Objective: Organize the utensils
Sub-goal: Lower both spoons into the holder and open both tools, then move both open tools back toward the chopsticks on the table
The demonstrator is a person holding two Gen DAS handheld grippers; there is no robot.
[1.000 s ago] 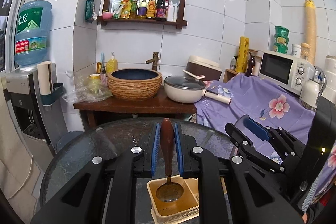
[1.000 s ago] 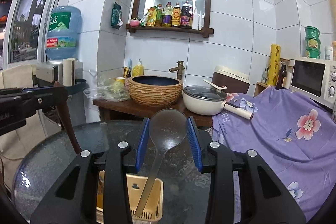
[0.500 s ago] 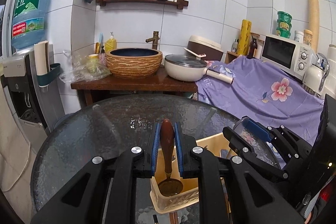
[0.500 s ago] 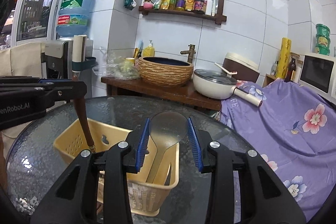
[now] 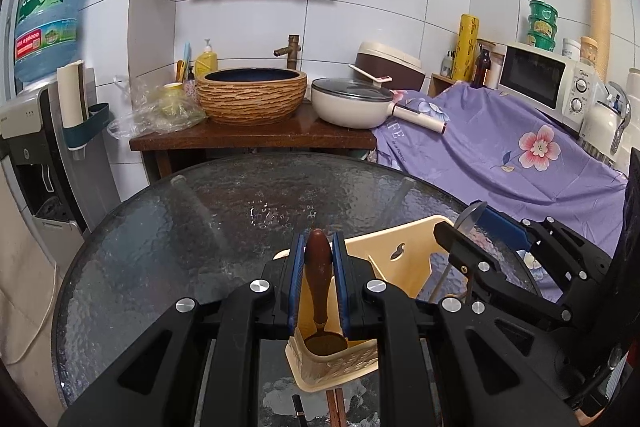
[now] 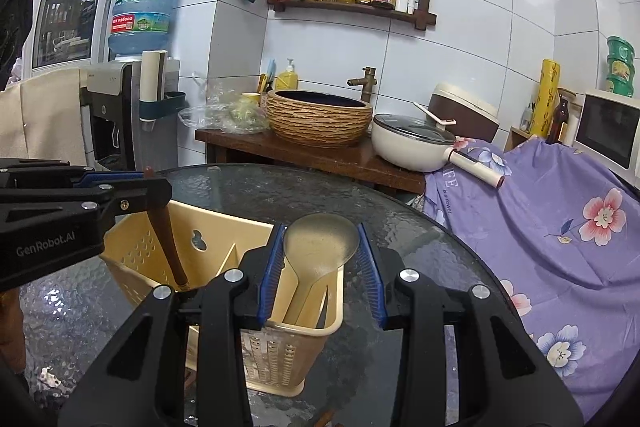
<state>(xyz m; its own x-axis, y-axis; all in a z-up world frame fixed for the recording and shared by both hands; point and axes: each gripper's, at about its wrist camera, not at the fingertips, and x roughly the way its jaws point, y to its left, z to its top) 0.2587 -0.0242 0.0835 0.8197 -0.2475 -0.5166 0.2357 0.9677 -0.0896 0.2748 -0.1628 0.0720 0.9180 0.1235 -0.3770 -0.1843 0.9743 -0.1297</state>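
A yellow plastic utensil basket [image 5: 404, 239] with a divider stands on the round glass table [image 5: 180, 247]. My left gripper [image 5: 318, 247] is shut on the brown wooden handle [image 5: 318, 267] of a ladle, whose metal bowl hangs low inside the basket's left compartment. In the right wrist view the basket [image 6: 132, 255] sits just ahead. There my right gripper [image 6: 322, 239] is shut on the bowl of a translucent plastic spoon [image 6: 320, 247], and the spoon's handle reaches down into the right compartment. The left gripper [image 6: 148, 187] comes in from the left with the wooden handle [image 6: 168, 239].
Behind the table a wooden counter [image 5: 256, 135] carries a woven basin [image 5: 252, 95] and a white pan [image 5: 352, 103]. A purple flowered cloth [image 5: 500, 147] and a microwave [image 5: 540, 83] lie to the right. A water dispenser [image 5: 36, 131] stands at the left. Thin sticks [image 5: 334, 407] lie at the table's near edge.
Both grippers have come down with their utensils. The ladle and the plastic spoon now reach deeper into the basket, which shows larger and higher in both views.
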